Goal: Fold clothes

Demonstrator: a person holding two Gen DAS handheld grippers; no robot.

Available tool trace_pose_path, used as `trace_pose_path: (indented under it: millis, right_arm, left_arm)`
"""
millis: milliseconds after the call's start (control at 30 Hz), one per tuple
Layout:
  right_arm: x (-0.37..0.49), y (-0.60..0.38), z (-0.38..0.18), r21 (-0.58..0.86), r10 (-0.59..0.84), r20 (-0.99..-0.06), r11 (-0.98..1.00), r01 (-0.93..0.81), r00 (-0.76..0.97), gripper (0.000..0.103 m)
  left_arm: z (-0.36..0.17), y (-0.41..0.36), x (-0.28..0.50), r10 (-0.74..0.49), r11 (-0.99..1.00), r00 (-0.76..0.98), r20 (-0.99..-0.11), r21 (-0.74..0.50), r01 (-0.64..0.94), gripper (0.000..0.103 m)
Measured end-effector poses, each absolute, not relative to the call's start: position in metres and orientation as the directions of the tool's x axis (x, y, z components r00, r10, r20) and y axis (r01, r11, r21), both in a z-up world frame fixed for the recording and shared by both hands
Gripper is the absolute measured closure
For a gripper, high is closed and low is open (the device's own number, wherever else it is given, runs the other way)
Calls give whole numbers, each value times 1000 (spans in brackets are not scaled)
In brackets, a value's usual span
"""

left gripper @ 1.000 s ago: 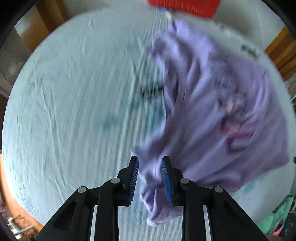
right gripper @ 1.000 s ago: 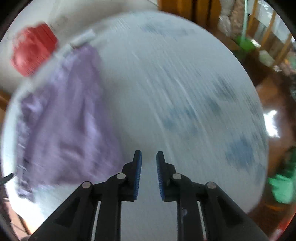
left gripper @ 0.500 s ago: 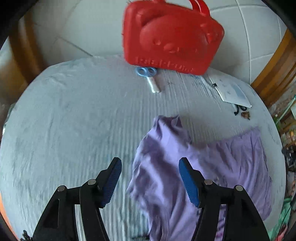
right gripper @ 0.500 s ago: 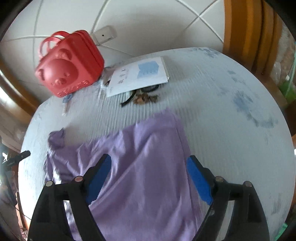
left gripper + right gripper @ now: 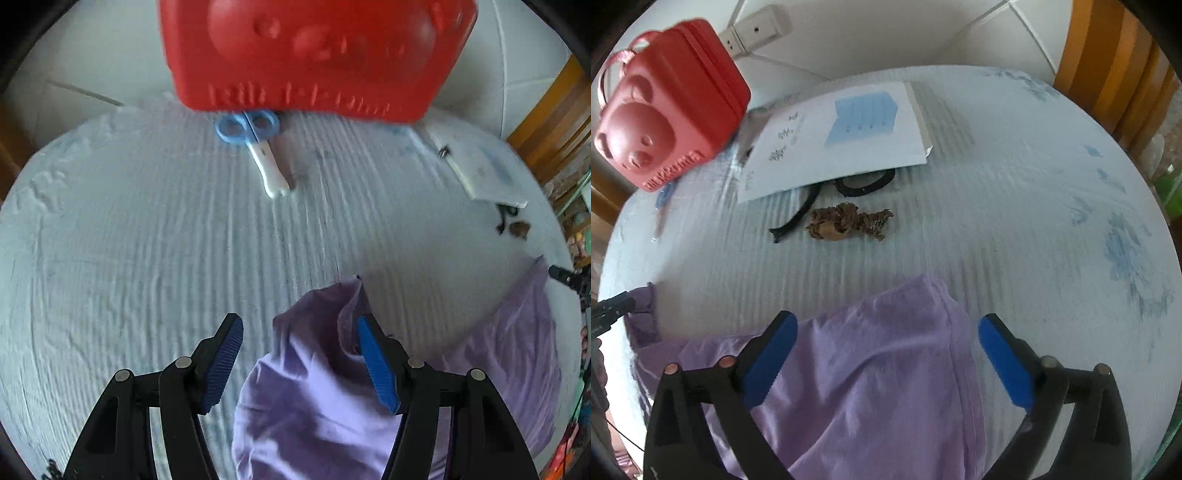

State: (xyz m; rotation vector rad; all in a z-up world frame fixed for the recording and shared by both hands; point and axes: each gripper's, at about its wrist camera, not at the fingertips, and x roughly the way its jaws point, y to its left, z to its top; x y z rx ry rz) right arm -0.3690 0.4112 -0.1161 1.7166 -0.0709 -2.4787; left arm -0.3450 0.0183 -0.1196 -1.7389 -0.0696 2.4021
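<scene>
pale blue ribbed bedding (image 5: 155, 258) covers the bed, and the purple garment (image 5: 871, 369) lies spread on it near you. you look to be at the laying-out step, with no fold made yet. your left gripper (image 5: 301, 363) stands apart, a raised cloth corner between its pads but not pinched. your right gripper (image 5: 886, 360) is opening wide over the far edge, gripping nothing. next, pick 2 edge points and close on them. beyond sit scissors (image 5: 255, 144), a red case (image 5: 668, 107) and a booklet (image 5: 842, 136).

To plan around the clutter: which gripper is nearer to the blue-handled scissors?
Left. The left gripper faces the blue-handled scissors, straight ahead across the sheet; from the right gripper they lie far left.
</scene>
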Motion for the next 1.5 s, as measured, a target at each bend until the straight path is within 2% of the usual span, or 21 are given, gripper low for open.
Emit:
trace_pose_path:
  millis: [67,100,133,167,200,233,300,367,500,667,800,967,1000,1033,1067,1100,1133,1333,1500]
  right_arm:
    - [-372,406,-122,82,-109,-936,-992,95,-333,3]
    - [-370,405,-125,80,-111,-941,-991,107,-319,6]
    - [-368,403,-128,80,-113,-946,-990,119,-305,35]
    - [-366,401,-131,79,-114,-950,-988,131,-291,59]
    - [-362,399,-131,62,-102,-952,-988,143,-288,80]
    - [-357,398,-129,45,-93,-951,-986,163,-296,88]
    - [-348,400,-120,76,-133,-938,-980,186,-320,93]
    - [-343,406,-102,56,-127,-909,-981,184,-398,93]
    - [-355,422,-78,60,-110,-850,-992,113,-515,93]
    - [-378,434,-87,75,-85,-862,-996,39,-500,91]
    - [-350,440,-77,114,-136,-853,-991,75,-503,87]
    - [-275,447,-67,152,-183,-864,-983,104,-468,85]
    - [-258,449,-66,161,-190,-868,-982,102,-459,78]
    - [-240,452,-65,163,-189,-872,-982,97,-450,62]
    - [-224,454,-65,157,-180,-877,-984,89,-446,51]
    - [-207,456,-66,150,-170,-881,-985,81,-441,34]
    - [-191,458,-66,143,-161,-886,-987,73,-436,28]
    - [-120,469,-78,142,-141,-901,-989,27,-410,27]
    - [-88,470,-91,185,-204,-900,-979,88,-386,26]
  left_arm:
    - [-129,25,-345,182,-979,-273,-945,-149,-138,38]
    - [-131,29,-341,181,-978,-268,-946,-144,-152,39]
    - [-132,32,-338,169,-977,-269,-948,-127,-169,43]
    - [-132,36,-333,157,-977,-272,-950,-108,-186,54]
    - [-131,38,-329,160,-974,-267,-950,-109,-196,82]
    - [-129,40,-325,158,-974,-272,-949,-105,-199,93]
    - [-115,44,-318,103,-979,-355,-929,-32,-201,95]
    - [-94,45,-318,49,-982,-468,-883,43,-183,95]
    - [-79,39,-348,-12,-990,-553,-833,86,-109,95]
    - [-102,21,-386,29,-998,-420,-907,-2,-64,93]
    - [-87,9,-351,44,-996,-405,-913,-6,-94,92]
    - [-54,-3,-262,69,-989,-398,-915,-11,-145,92]
    - [-47,-7,-241,84,-989,-399,-913,-27,-148,92]
    - [-39,-11,-220,102,-988,-402,-910,-45,-147,92]
    - [-32,-15,-199,115,-988,-407,-906,-61,-144,92]
    - [-27,-19,-180,125,-987,-414,-902,-72,-141,92]
    - [-22,-22,-161,133,-987,-421,-897,-82,-138,89]
    - [-19,-35,-60,115,-993,-434,-893,-90,-78,75]
    - [-46,-20,4,147,-988,-415,-898,-153,-19,68]
